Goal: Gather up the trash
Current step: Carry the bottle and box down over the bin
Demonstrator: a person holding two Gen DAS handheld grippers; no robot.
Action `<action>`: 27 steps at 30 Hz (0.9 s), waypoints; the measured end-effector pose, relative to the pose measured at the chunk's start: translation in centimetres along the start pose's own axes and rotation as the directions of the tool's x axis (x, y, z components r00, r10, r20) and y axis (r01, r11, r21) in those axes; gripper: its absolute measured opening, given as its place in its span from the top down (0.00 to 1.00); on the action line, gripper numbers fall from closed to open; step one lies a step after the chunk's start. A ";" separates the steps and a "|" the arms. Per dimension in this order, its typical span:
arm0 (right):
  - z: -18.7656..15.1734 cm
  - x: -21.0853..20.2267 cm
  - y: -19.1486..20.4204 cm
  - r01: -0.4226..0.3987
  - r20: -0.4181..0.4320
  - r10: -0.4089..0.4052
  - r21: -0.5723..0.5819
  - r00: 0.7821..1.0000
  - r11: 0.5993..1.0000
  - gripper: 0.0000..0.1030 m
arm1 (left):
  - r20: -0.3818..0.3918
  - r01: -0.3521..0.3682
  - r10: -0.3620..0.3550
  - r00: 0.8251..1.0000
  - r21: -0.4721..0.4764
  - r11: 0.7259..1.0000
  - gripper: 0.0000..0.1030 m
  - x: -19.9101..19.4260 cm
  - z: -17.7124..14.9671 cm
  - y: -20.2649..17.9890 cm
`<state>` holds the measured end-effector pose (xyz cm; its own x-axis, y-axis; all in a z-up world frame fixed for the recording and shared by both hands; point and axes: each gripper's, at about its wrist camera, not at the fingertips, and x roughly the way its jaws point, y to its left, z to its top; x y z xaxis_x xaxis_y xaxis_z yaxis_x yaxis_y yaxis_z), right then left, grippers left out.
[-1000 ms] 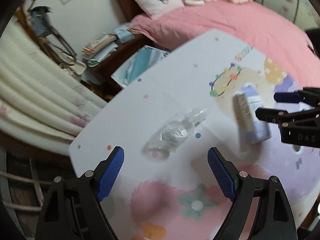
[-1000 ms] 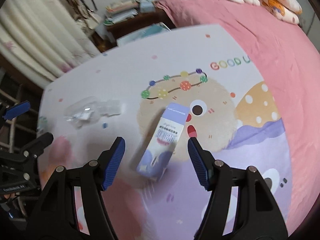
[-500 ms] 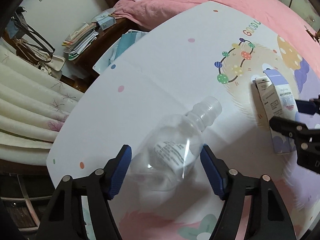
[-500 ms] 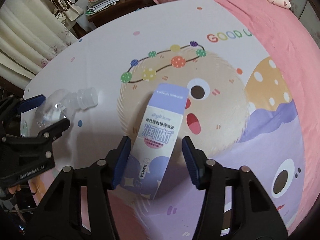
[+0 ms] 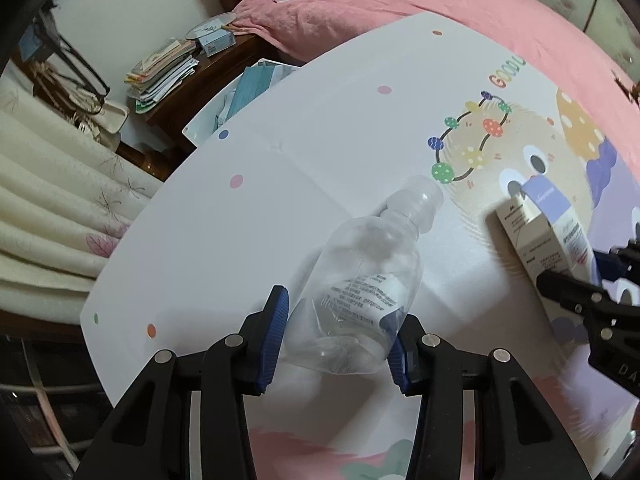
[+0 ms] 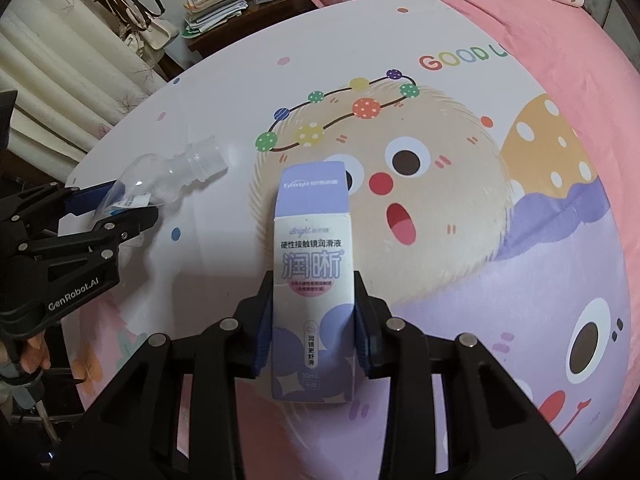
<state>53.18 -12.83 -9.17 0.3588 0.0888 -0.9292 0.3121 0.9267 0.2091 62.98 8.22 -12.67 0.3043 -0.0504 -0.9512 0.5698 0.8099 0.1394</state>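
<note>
A clear empty plastic bottle (image 5: 360,284) lies on the cartoon-printed tabletop (image 5: 320,128), neck pointing away. My left gripper (image 5: 334,336) is shut on its lower body, blue pads against both sides. It also shows in the right wrist view (image 6: 168,176), at the left. A white and purple carton box (image 6: 312,280) lies on the table. My right gripper (image 6: 312,320) is shut on its lower half. The box also shows at the right of the left wrist view (image 5: 548,232).
The table's left edge (image 5: 120,264) drops off toward cream curtains (image 5: 44,184). A dark side table with stacked papers (image 5: 164,68) and a white bin (image 5: 240,92) stand beyond the far edge. A pink bed (image 5: 400,4) lies behind.
Both grippers moved forward over their objects and closed. The left one now clamps the bottle and the right one clamps the box.
</note>
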 end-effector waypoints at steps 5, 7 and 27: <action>-1.3 -1.8 -1.0 -0.037 0.031 0.036 0.032 0.999 0.999 0.71 | 0.018 0.049 -0.048 0.999 -0.053 0.997 0.57 -1.9 -1.7 -1.1; -1.7 -2.6 -1.5 -0.047 0.041 0.045 0.041 0.998 0.998 0.71 | 0.031 0.068 -0.066 0.997 -0.064 0.996 0.58 -3.0 -2.7 -1.9; -15.8 -18.7 -11.6 -0.264 0.117 0.273 -0.085 0.955 0.961 0.71 | 0.214 0.103 -0.040 0.976 -0.293 0.951 0.58 -22.0 -16.7 -18.9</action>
<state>29.00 -19.43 0.93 0.5309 0.2948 -0.7945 0.1301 0.8981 0.4202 32.72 3.79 1.00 0.4374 -0.2068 -0.8752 0.3498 0.9357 -0.0462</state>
